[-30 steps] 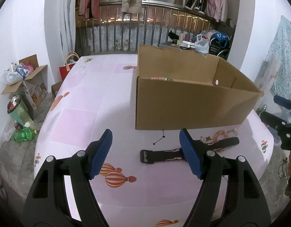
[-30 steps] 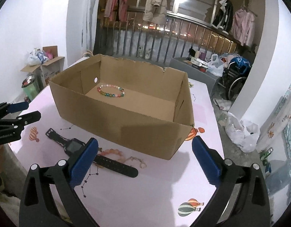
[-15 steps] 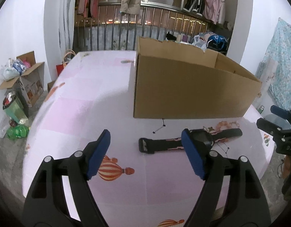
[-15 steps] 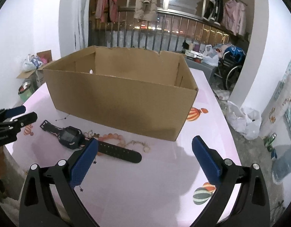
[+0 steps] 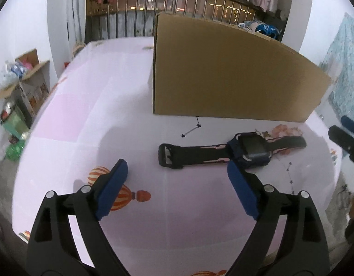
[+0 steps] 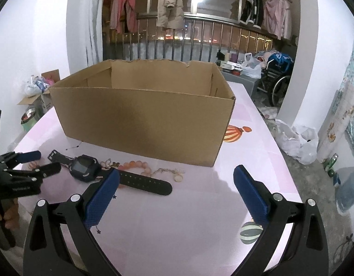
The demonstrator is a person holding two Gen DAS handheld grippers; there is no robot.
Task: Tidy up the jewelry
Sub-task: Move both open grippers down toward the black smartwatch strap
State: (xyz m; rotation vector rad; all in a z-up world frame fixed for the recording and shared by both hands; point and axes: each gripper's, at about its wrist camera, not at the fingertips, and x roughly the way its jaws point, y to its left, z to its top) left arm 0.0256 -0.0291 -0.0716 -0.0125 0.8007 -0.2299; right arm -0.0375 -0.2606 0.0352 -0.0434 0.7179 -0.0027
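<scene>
While both grippers hovered low over the pink tablecloth (image 5: 121,105), neither held anything. The left gripper (image 5: 174,179) had just been opening its jaws and stood spread wide, with only bare cloth between the blue pads (image 5: 112,184). A dark smartwatch (image 5: 252,149) lay flat just beyond its right finger, strap stretched out ahead of the gap. The right gripper (image 6: 177,188) also stood open and empty; the watch strap passed just beyond its left finger tip. A string of peach beads (image 6: 135,164) and a thin chain with a small pendant (image 6: 174,174) lay touching the strap, ahead of that same finger. The cardboard box (image 6: 142,112) stood open-topped farther ahead of both grippers.

The likely trouble was the tangle: closing on the watch could have dragged the beads or chain along, or knocked them toward the table edge. The thin chain lay flat and could have slipped from wide pads. The two grippers were also near each other around the watch and could have collided
</scene>
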